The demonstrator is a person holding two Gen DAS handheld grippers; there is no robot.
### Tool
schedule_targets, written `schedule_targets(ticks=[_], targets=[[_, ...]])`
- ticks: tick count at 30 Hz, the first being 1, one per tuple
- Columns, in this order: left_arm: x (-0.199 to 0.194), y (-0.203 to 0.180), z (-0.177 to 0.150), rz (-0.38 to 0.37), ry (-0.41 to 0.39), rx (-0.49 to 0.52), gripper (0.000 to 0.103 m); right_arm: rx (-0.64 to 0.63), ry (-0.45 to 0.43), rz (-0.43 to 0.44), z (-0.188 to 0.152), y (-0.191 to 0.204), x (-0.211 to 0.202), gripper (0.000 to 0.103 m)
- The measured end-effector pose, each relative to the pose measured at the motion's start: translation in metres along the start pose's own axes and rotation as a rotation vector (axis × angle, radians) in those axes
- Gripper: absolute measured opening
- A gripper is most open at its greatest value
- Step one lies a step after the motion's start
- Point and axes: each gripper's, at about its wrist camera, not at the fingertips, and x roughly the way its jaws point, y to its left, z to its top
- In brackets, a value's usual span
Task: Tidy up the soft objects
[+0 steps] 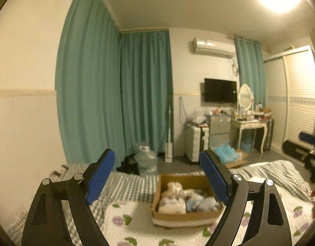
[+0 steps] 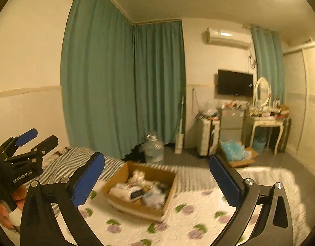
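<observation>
Soft objects (image 1: pixel 179 199): white, cream and pale blue plush and cloth pieces, heaped inside the cardboard box (image 1: pixel 186 217); no label on them can be read.
Cardboard box: brown, open-topped, sitting on the floral quilt (image 2: pixel 198 221).
Floral quilt: white with purple flowers and green leaves, laid over a grey checked bed cover (image 1: pixel 126 186).
Left hand-held gripper (image 1: pixel 158 181): released, blue pads wide apart, nothing between them; held above the bed, short of the box. Housing reads "GenRobot.AI" in the right wrist view.
Right hand-held gripper (image 2: pixel 157 181): released, jaws spread wide, empty, raised over the quilt.
Hand (image 2: pixel 5 211): grips the left unit's handle.
Room beyond: teal curtains (image 1: pixel 116 94), air conditioner (image 1: pixel 212 48), wall television (image 1: pixel 220 90), dressing table (image 1: pixel 249 124) with oval mirror, water jug (image 1: pixel 146 160) on the floor.
</observation>
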Motion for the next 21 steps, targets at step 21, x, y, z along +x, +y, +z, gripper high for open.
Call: schedule_targets(ticks=[21], targets=[[0.061, 0.005, -0.145, 0.051, 0.198, 0.015, 0.086, 0.02, 0.16, -0.081, -0.134, 0.004, 0.1, 0.103]])
